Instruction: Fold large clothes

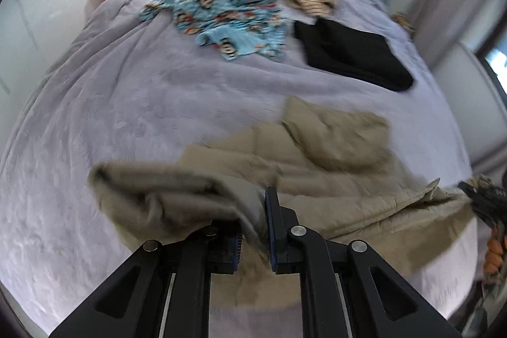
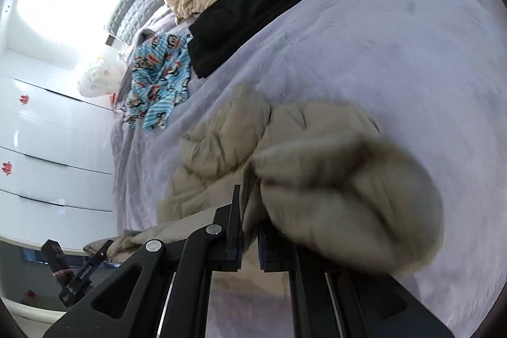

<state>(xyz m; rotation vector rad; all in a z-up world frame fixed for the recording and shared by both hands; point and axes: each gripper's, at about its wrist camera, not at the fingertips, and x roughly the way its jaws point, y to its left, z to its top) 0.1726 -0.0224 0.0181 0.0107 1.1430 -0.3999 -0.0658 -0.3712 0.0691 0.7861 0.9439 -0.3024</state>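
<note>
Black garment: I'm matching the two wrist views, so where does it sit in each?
Left wrist: black garment upper right, right of the blue print cloth.
Right wrist: black garment top centre, above right of the blue print cloth.
Shared landmark: the blue print cloth.

Four garments (image 1: pixel 317 167) (one beige, quilted)

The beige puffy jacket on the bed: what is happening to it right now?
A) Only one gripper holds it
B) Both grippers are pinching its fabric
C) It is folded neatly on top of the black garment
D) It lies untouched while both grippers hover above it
B: the left gripper has the beige puffy jacket bunched between its fingers, and the right gripper likewise clamps a fold of it; the black garment lies apart, farther up the bed.
</note>
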